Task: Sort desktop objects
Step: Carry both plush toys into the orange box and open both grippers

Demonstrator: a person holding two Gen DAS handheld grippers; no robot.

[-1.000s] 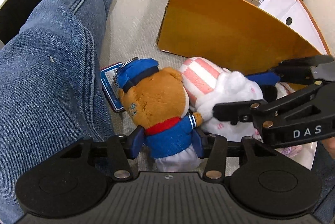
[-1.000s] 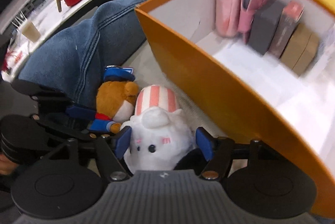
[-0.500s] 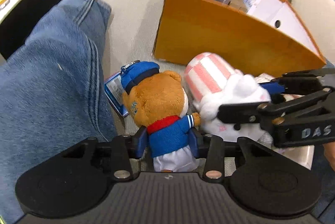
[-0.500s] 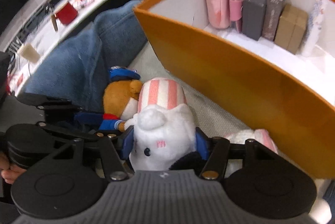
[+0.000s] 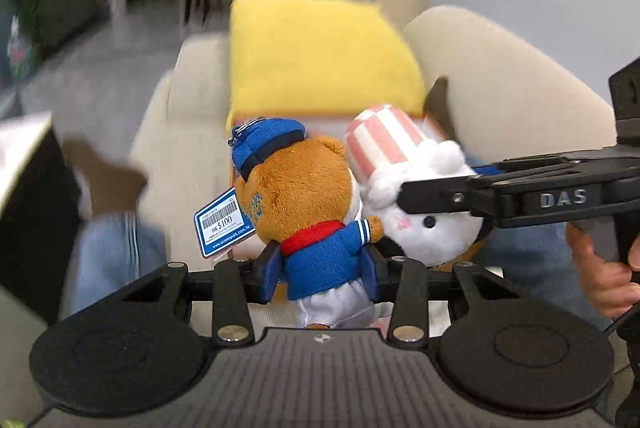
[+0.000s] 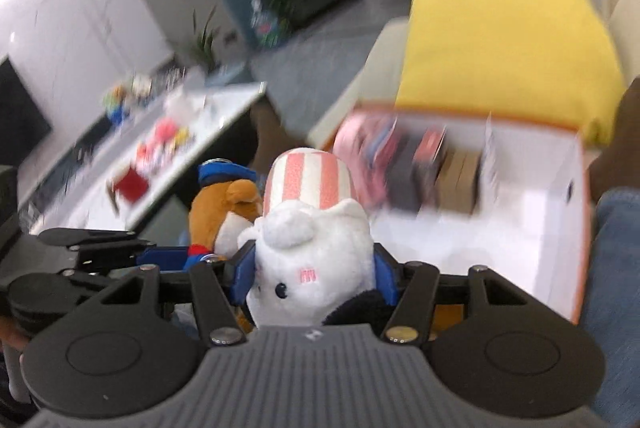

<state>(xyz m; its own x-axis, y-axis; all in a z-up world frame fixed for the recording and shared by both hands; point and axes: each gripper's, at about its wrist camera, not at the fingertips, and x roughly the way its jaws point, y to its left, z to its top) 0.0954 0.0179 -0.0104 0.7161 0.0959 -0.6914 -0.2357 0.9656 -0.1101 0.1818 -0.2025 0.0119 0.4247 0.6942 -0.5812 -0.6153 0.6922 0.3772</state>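
My left gripper is shut on a brown bear plush with a blue cap, blue jacket and a price tag, held up in the air. My right gripper is shut on a white plush with a pink-striped hat, held right beside the bear; it also shows in the left wrist view. The orange box with a white inside lies ahead and below in the right wrist view. It holds a pink pouch and small cartons along its far wall.
A yellow cushion lies on the beige sofa behind the box. A denim leg is at the left. A white table with a red mug and small items stands at the left.
Both grippers have lifted their plush toys off the sofa seat and tilted upward. The box now sits lower in view and the room beyond shows.
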